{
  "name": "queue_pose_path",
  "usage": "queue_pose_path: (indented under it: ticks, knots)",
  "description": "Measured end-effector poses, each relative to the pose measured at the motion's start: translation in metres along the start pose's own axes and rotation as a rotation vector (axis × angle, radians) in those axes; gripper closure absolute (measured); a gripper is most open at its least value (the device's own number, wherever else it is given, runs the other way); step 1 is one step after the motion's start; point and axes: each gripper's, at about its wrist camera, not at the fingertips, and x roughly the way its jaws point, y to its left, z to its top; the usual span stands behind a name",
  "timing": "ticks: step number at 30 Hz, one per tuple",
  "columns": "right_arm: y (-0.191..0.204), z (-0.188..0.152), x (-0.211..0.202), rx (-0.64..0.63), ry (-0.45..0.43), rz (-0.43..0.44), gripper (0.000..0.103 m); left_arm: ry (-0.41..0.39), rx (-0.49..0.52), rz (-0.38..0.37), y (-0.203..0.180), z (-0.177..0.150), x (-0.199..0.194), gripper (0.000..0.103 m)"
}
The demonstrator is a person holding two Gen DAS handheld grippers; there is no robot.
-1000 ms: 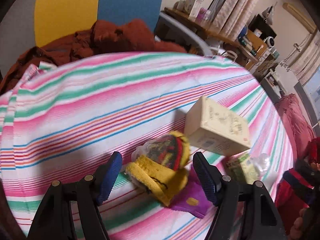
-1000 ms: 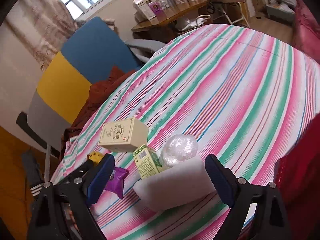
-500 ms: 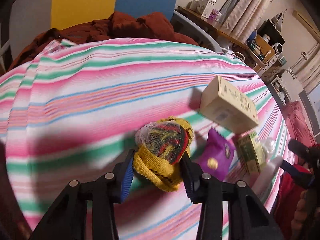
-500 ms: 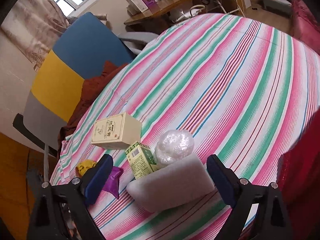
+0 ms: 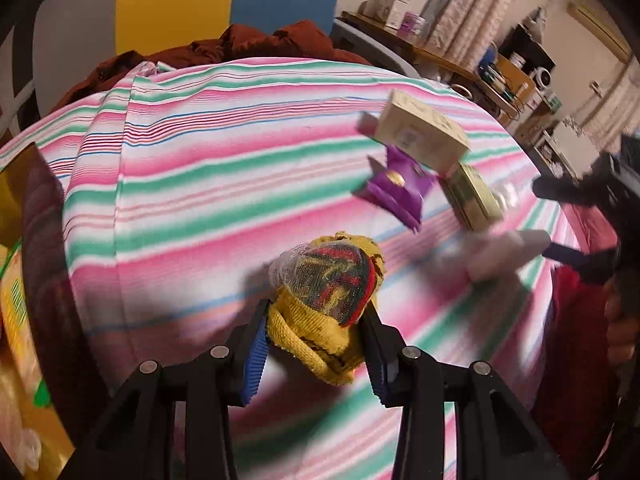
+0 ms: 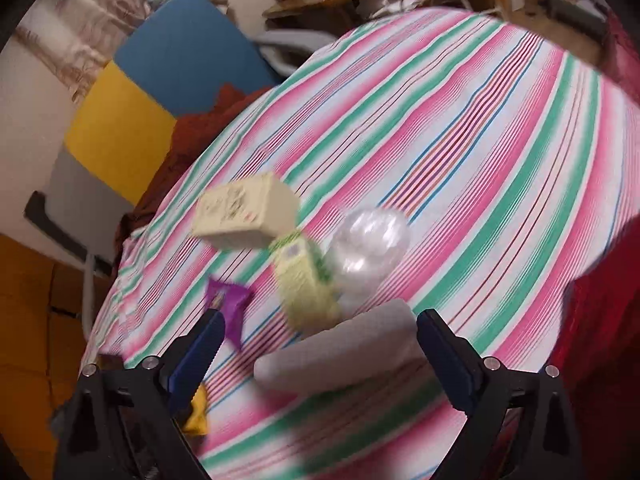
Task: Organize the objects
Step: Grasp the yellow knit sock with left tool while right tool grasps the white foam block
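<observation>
Left wrist view: striped tablecloth point(image 5: 224, 184) fills the frame, and your left gripper point(image 5: 316, 344) is now clenched on the yellow knitted bundle point(image 5: 328, 304), which a second ago lay loose between wide-apart jaws and half a second ago was only just being pinched. The bundle now looks carried clear of the cloth and away from the pile, so the pick seems done and you probably need a drop spot next. This view alone shows a yellow carton point(image 5: 20, 320) at the left edge, possibly the destination, can't tell. It also shows your right gripper from outside, far right, blurred. Right wrist view: your right gripper point(image 6: 320, 344) is released, jaws wide, with the white foam block point(image 6: 340, 352) lying between them untouched, same as before. Only here do you get the clear plastic ball point(image 6: 368, 248) properly; it sits against the green carton point(image 6: 308, 280), with the cream box point(image 6: 244, 212) behind and the purple packet point(image 6: 228, 304) to the left. Both frames motion-blurred.
</observation>
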Motion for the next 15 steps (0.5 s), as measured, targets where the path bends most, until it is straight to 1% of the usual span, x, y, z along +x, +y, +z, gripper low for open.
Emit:
queue_pose_path:
  ticks: [3, 4, 5, 6, 8, 10, 13, 15]
  knots:
    - [0.007, -0.017, -0.002, -0.022, 0.049, 0.001, 0.005, -0.003, 0.028, -0.008, -0.004, -0.014, -0.008, 0.060]
    - [0.008, -0.022, -0.002, -0.028, 0.068, 0.016, 0.005, -0.004, 0.041, -0.009, -0.005, -0.019, -0.011, 0.060]
    - [0.009, -0.028, -0.001, -0.029, 0.100, 0.042, 0.005, -0.003, 0.051, -0.013, -0.006, -0.023, -0.013, 0.060]
    - [0.012, -0.036, 0.001, -0.041, 0.157, 0.080, 0.005, -0.002, 0.058, -0.018, -0.005, -0.027, -0.015, 0.060]
    - [0.015, -0.048, 0.003, -0.062, 0.224, 0.117, 0.006, -0.007, 0.068, -0.020, -0.005, -0.033, -0.019, 0.061]
    - [0.019, -0.055, -0.001, -0.113, 0.243, 0.089, 0.006, -0.015, 0.100, -0.015, -0.011, -0.037, -0.021, 0.061]
    - [0.028, -0.061, -0.008, -0.214, 0.247, 0.042, 0.006, -0.020, 0.134, -0.016, -0.016, -0.045, -0.026, 0.061]
    - [0.038, -0.063, -0.012, -0.324, 0.234, -0.017, 0.006, -0.024, 0.158, -0.022, -0.018, -0.049, -0.027, 0.061]
